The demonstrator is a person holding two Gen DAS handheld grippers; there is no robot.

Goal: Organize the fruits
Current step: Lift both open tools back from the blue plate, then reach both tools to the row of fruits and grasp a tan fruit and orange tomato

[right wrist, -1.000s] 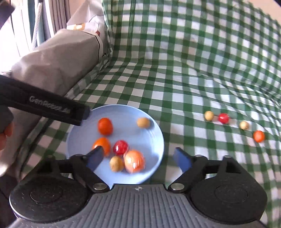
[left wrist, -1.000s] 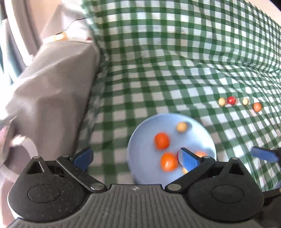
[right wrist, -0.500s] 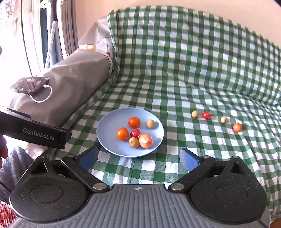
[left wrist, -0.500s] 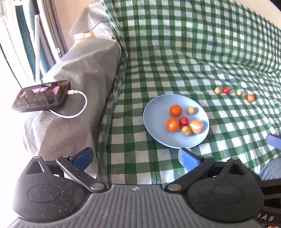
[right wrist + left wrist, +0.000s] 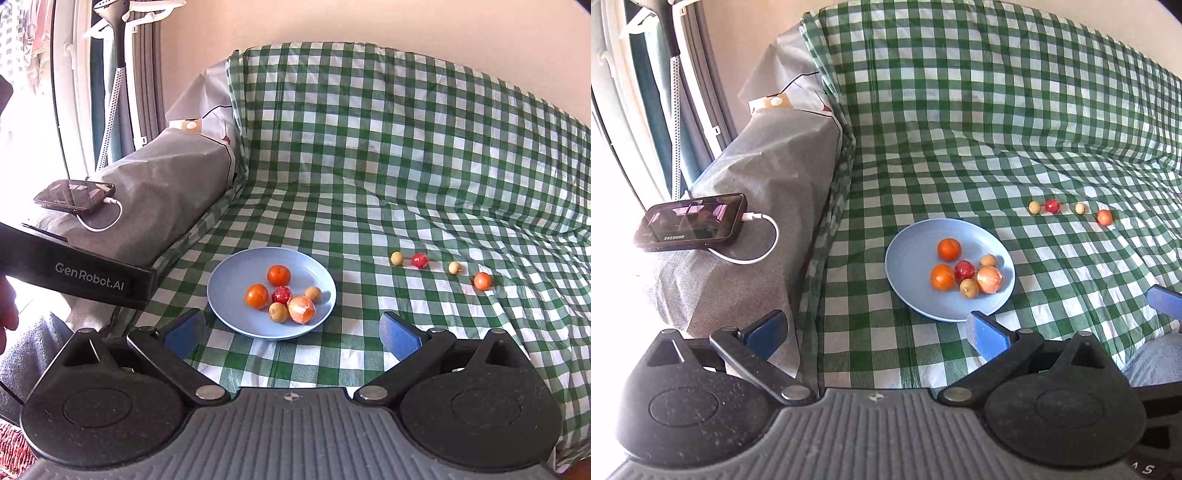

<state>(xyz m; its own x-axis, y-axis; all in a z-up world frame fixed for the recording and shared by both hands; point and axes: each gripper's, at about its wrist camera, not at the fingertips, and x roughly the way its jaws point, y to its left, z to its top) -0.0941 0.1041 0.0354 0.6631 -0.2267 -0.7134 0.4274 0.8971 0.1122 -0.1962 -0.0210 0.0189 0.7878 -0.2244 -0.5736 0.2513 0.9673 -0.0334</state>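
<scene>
Both grippers, left [image 5: 877,326] and right [image 5: 291,328], jaws apart, empty, held back. Six fruits piled on plate [image 5: 229,288]; four fruits [image 5: 420,260] lined at 2 o'clock, likely awaiting sorting.

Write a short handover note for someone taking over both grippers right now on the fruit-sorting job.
Left gripper: open, empty, held back from the plate.
Right gripper: open, empty, also back.
Done: six fruits sit on the plate, among them two oranges and a red fruit.
Left: four fruits lie in a row on the cloth to the right: tan, red, tan, orange.
</scene>
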